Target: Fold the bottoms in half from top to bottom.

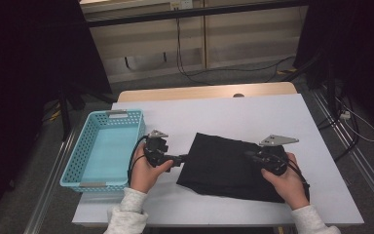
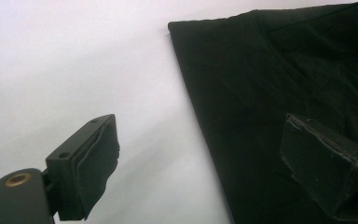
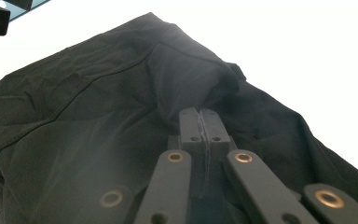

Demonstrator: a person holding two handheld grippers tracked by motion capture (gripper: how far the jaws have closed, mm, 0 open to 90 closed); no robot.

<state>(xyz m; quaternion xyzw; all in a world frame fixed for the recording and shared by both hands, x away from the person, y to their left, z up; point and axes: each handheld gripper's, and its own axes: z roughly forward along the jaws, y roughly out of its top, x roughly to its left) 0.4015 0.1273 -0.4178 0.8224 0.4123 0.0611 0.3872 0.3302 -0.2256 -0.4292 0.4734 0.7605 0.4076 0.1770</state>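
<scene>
A black cloth (image 1: 224, 165) lies spread on the white table sheet (image 1: 233, 112), a little right of the middle. My left gripper (image 1: 184, 159) is at the cloth's left edge, pointing right. In the left gripper view it (image 2: 200, 135) stands open: one jaw is over bare sheet, the other over the cloth (image 2: 270, 84). My right gripper (image 1: 249, 155) lies over the cloth's right part, pointing left. In the right gripper view its jaws (image 3: 199, 114) are pressed together on a raised fold of the cloth (image 3: 98, 116), which bunches up at their tips.
A teal perforated basket (image 1: 73, 165) stands at the table's left edge, with nothing inside. The person's hands (image 1: 143, 175) come in from the front edge. Bare white sheet surrounds the cloth at the back and right. Cables lie on the floor beyond the table.
</scene>
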